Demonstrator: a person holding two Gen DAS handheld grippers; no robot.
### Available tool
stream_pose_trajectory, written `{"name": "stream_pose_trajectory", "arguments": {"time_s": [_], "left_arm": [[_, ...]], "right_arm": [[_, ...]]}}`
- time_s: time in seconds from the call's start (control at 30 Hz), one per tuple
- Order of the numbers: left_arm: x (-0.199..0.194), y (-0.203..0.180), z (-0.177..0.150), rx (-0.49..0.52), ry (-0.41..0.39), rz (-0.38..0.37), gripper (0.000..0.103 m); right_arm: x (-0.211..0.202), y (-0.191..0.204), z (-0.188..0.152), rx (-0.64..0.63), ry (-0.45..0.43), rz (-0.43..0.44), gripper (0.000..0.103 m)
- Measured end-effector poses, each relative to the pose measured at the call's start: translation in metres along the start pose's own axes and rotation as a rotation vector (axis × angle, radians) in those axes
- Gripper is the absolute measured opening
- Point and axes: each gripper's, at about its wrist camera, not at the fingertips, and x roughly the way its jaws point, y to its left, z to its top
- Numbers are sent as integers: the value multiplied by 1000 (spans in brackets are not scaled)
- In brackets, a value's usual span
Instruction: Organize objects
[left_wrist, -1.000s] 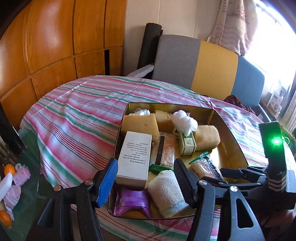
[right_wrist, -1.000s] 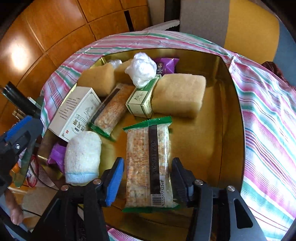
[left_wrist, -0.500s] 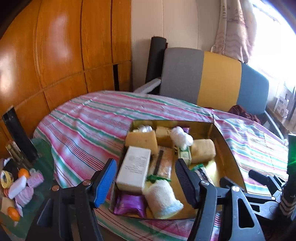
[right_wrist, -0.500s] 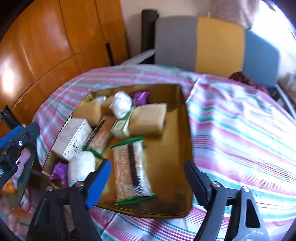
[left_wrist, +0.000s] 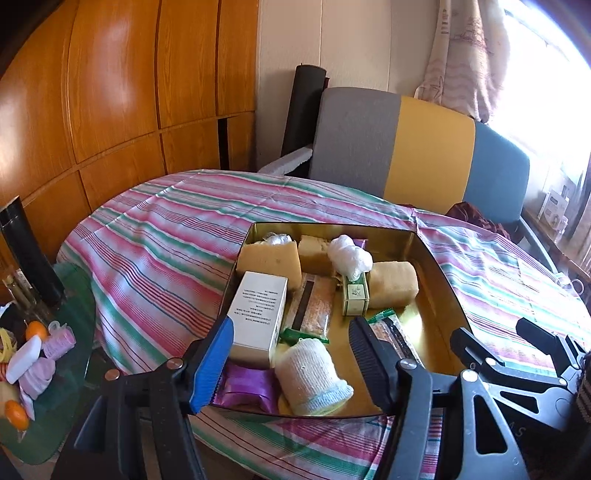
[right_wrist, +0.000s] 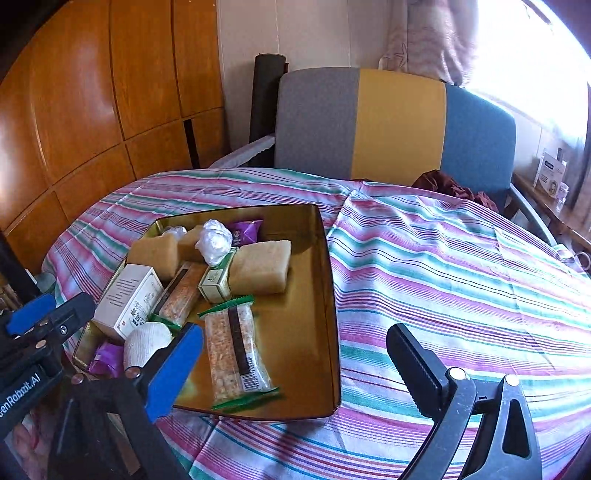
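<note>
Clear-wrapped cereal bar with green ends (right_wrist: 236, 350) lies in the shallow gold metal tray (right_wrist: 328, 295).
Right gripper (right_wrist: 295, 365) empty, jaws opening wide; left gripper (left_wrist: 291, 362) part-open, empty. Best to lift clear before picking next.

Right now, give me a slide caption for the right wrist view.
Right gripper opening empty above a gold tray of snacks and sponges on a striped tablecloth.

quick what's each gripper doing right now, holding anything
Left gripper: open, holding nothing, above the gold tray.
Right gripper: jaws opening wide, nothing between them; the snack bar lies in the tray.
</note>
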Motion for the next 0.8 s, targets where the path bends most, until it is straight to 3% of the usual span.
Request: {"name": "stream_pose_trajectory", "arguments": {"time_s": [0.27, 0.8], "left_arm": [[3, 9, -2, -19, 11, -3, 66], [-2, 19, 5, -39, -43, 2, 63]], "right_arm": [[-5, 12, 6, -34, -26, -21, 100], [-8, 26, 10, -97, -54, -45, 100]]}}
